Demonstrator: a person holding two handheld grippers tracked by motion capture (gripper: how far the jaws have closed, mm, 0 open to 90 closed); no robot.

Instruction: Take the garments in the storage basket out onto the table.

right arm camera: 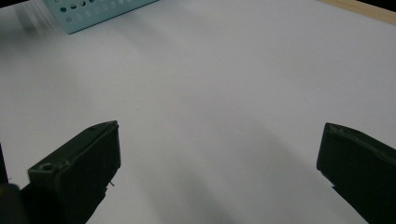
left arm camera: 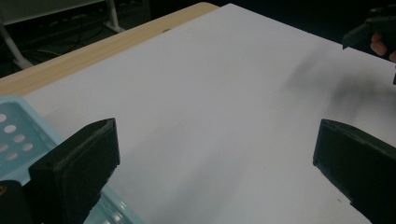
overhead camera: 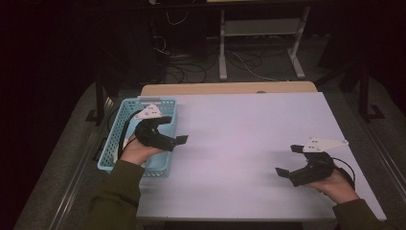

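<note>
Left gripper [overhead camera: 173, 129]: held over the right edge of the basket [overhead camera: 111, 143], jaws wide apart, nothing between them. In the left gripper view its left jaw sits right above the basket's rim [left arm camera: 18, 121] and the right jaw hangs over bare white table.

Right gripper [overhead camera: 288, 159]: way over on the right side of the table [overhead camera: 239, 139], well apart from the basket. Jaws spread wide too, nothing in them, just white tabletop between them in the right gripper view.

Basket: light blue plastic, holes all over the walls, sitting at the table's left edge and hanging a bit past it. Can't really tell what's inside, the left hand [overhead camera: 136, 151] and gripper cover a good chunk. From the right gripper's camera it's a bit of perforated wall [right arm camera: 93, 11] off in the far top-left corner.

Table: white top, a strip of light wood along the far edge [overhead camera: 230, 88].

Hands: both come in from the bottom, olive-green sleeves [overhead camera: 117, 191]. Right hand [overhead camera: 337, 184] is low near the front right corner.

Background: dark, cables [overhead camera: 191, 67] on the floor and a white frame [overhead camera: 261, 38] behind the table.
</note>
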